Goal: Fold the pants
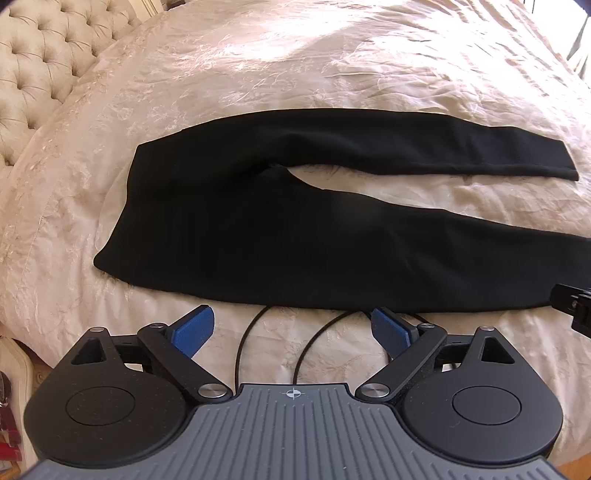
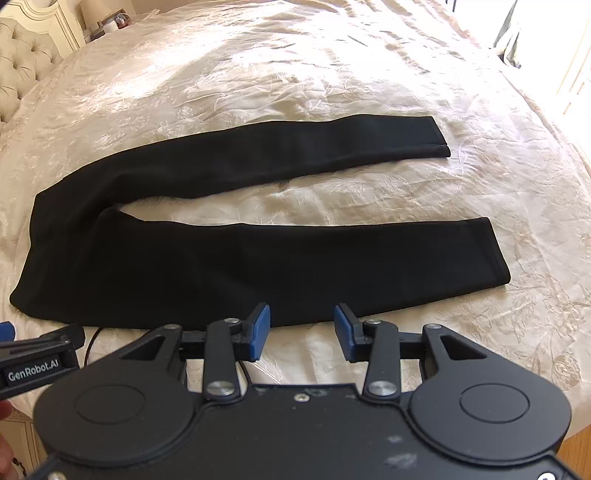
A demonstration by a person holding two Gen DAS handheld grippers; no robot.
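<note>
Black pants [image 1: 258, 221] lie flat on the cream bedspread, waist to the left, two legs spread apart toward the right. They also show in the right wrist view [image 2: 221, 258], both leg hems visible at the right. My left gripper [image 1: 293, 323] is open and empty, just short of the near edge of the near leg. My right gripper [image 2: 302, 323] is open and empty, hovering at the near edge of the near leg, right of the left gripper. Part of the right gripper [image 1: 576, 306] shows at the left wrist view's right edge.
The cream embroidered bedspread [image 2: 332, 74] covers a large bed. A tufted headboard [image 1: 37, 66] stands at the left. A nightstand with small items [image 2: 107, 26] is at the far left. Black cables [image 1: 251, 343] lie under the left gripper. The bed edge is just below the grippers.
</note>
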